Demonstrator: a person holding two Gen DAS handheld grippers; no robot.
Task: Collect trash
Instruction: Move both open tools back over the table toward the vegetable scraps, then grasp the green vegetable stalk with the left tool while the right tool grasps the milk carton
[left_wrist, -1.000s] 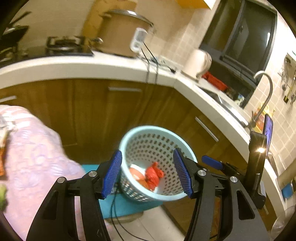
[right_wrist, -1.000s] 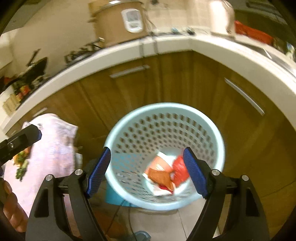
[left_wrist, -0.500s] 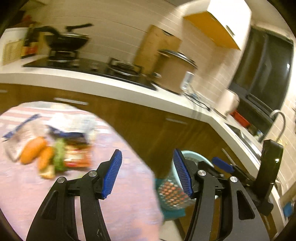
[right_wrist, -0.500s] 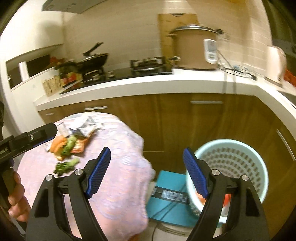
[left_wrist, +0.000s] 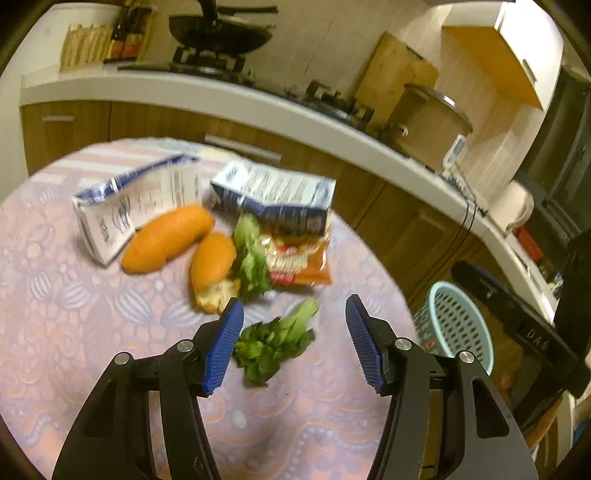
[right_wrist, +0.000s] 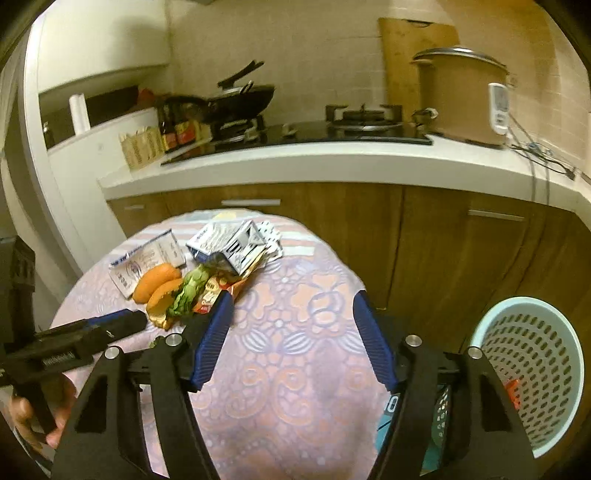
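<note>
Your left gripper (left_wrist: 293, 343) stands with its jaws apart and empty over the round table (left_wrist: 74, 332), a green leafy scrap (left_wrist: 275, 345) lying between the pads without touching them. Bare pink cloth runs to the near edge. Farther off, the trash sits in one cluster: two flattened cartons (left_wrist: 136, 206), two orange peel pieces (left_wrist: 168, 238), a lettuce strip (left_wrist: 251, 254) and a crumpled snack wrapper (left_wrist: 299, 258); motion blur smears their print. Your right gripper (right_wrist: 291, 338) is closing on nothing, over open cloth. The table's right edge drops to the pale blue basket (right_wrist: 532, 373) on the floor, its contents mostly hidden.
</note>
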